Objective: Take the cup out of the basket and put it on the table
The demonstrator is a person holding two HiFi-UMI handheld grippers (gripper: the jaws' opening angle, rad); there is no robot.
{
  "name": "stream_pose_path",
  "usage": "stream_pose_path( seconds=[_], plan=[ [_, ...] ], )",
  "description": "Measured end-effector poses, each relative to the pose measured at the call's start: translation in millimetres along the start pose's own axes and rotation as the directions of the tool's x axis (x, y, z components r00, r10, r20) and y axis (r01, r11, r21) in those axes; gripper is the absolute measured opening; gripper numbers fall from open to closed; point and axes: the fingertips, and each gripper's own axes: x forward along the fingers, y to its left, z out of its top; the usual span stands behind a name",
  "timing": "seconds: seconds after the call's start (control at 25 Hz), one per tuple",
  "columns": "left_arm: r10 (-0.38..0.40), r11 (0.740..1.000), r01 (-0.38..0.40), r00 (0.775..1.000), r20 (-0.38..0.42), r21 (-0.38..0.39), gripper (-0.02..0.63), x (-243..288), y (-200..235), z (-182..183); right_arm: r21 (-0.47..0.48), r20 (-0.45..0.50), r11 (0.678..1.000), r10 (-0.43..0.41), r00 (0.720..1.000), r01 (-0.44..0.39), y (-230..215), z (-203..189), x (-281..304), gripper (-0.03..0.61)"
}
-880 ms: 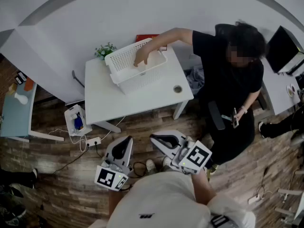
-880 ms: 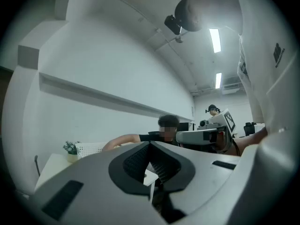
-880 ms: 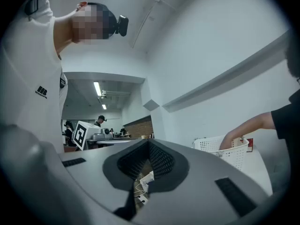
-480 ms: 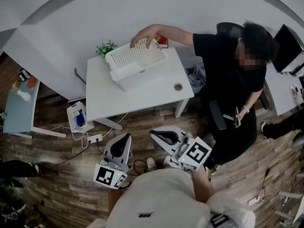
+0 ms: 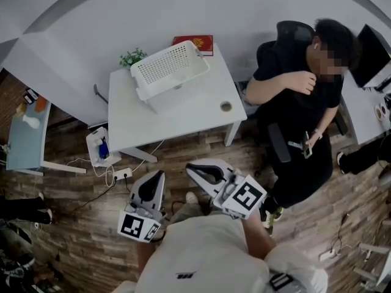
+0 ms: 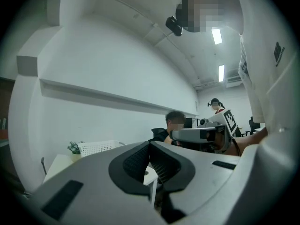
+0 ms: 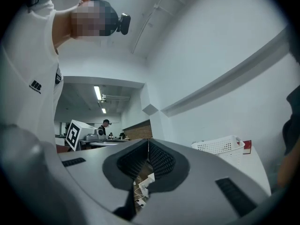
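White basket (image 5: 168,72), upper middle of the head view, on a table (image 5: 177,127). Red book (image 5: 195,41) just behind it, small plant (image 5: 131,58) at its upper left. Cup not seen: the holed wall and the viewing angle hide the inside, so I take it to be in there. Small round thing (image 5: 226,106) near the table's right edge, too small to name. (Observer)

Grippers? (Handler)

Left gripper (image 5: 157,179) in the lower middle, right gripper (image 5: 194,168) just beside it. Both are over the wood floor, well short of the table. Each gripper view shows the pads pressed together with nothing between them. (Observer)

So the reach hasn't started. How should it go? (Handler)

My judgement:
- Part the jaws wide before crossing the rim, not inside the basket.
- Come in from above and look in first, to see where the cup sits and whether it stands or lies.
- Take it by the wall with one gripper.
- The basket looks light and may drag or tip, so the other gripper could steady its rim.
- Lift straight up until clear of the rim, then set the cup on the bare table in front of the basket, toward the lower frame.
- A person (image 5: 299,102) in black stands right of the table, so keep the right gripper's path inside the table edge. (Observer)
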Motion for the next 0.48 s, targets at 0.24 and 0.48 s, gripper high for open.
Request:
stream_pose_path(
  seconds=[0.24, 0.48],
  plan=[
    [-0.015, 1.000, 0.015, 1.000, 0.026, -0.008, 0.009, 17.1, 23.7, 1.7, 0.010, 0.007, 0.999, -0.031, 1.000, 0.030, -17.2, 2.0, 15.8, 0.012],
    [-0.053, 0.998, 0.054, 0.998, 0.045, -0.022, 0.009, 33.7, 60.1, 2.2, -0.027, -0.021, 0.998, -0.055, 0.998, 0.055, -38.2, 1.1, 46.3, 0.012]
  ],
)
